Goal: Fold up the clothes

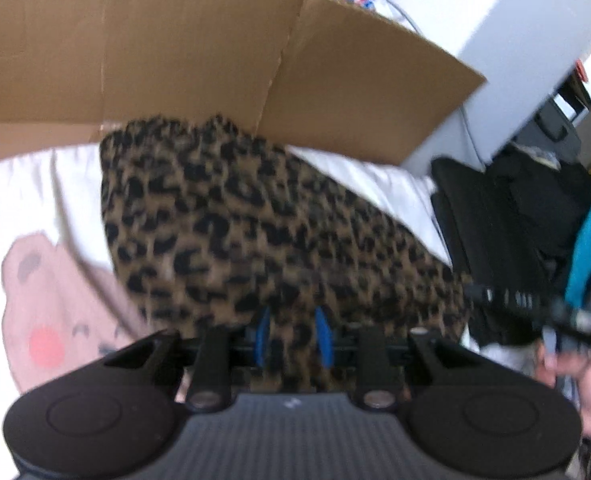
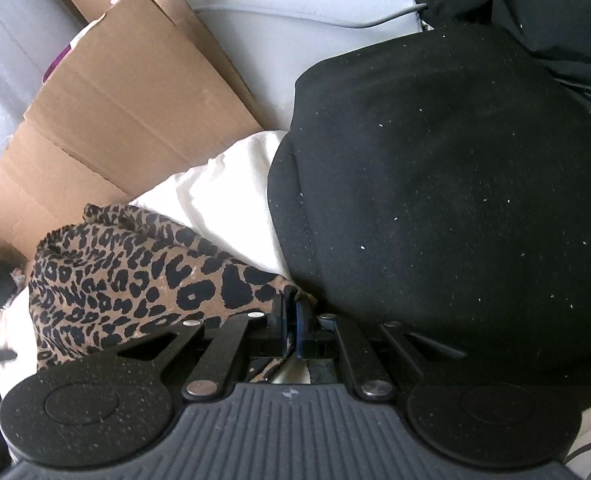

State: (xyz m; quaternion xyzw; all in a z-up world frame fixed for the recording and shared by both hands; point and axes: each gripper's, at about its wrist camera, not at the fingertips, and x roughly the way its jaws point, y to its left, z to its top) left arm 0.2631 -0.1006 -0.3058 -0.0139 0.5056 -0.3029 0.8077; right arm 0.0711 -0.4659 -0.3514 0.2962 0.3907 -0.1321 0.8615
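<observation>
The leopard cloth (image 1: 255, 220) lies on the white bed sheet (image 1: 55, 184), in front of the cardboard box (image 1: 175, 48); it looks soft, thin and light, so I think it will flop and sag when lifted. On the left, the left gripper (image 1: 293, 336) has its blue fingers (image 1: 323, 340) part way apart with a thick bunch of cloth between them, gripping it; on the right, the right gripper (image 2: 291, 320) is pinched tight on one corner, just beside a black garment (image 2: 455, 200). Corners and edges look like the best places to hold, or it may slip.
</observation>
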